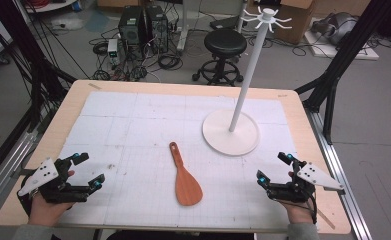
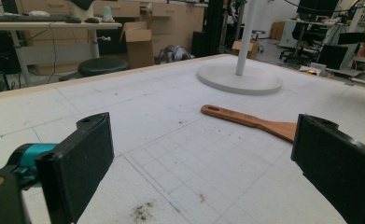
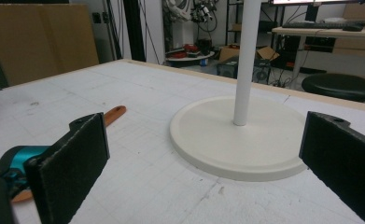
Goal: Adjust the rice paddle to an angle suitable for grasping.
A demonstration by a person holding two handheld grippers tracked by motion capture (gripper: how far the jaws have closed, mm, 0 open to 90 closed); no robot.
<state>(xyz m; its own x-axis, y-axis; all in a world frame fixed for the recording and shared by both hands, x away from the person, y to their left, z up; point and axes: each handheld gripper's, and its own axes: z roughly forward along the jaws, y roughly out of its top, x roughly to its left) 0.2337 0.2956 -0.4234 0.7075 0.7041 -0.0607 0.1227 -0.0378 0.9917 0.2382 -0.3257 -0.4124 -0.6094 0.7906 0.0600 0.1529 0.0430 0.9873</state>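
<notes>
A wooden spatula (image 1: pixel 184 177) lies flat near the middle front of the white gridded mat, handle pointing away from me. From the left gripper view the wooden spatula (image 2: pixel 250 120) runs toward the right jaw; in the right gripper view its handle (image 3: pixel 115 114) peeks past the left jaw. A white stand (image 1: pixel 231 131) with a round base, tall pole and hooked top rises right of centre. My left gripper (image 1: pixel 89 171) rests at the front left, open and empty. My right gripper (image 1: pixel 273 167) rests at the front right, open and empty, facing the white stand's base (image 3: pixel 238 135).
The wooden table (image 1: pixel 73 95) carries the white mat (image 1: pixel 133 120). Beyond the far edge stand a black stool (image 1: pixel 225 45), computer towers (image 1: pixel 143 27) and loose cables on the floor. Black frame legs flank both sides.
</notes>
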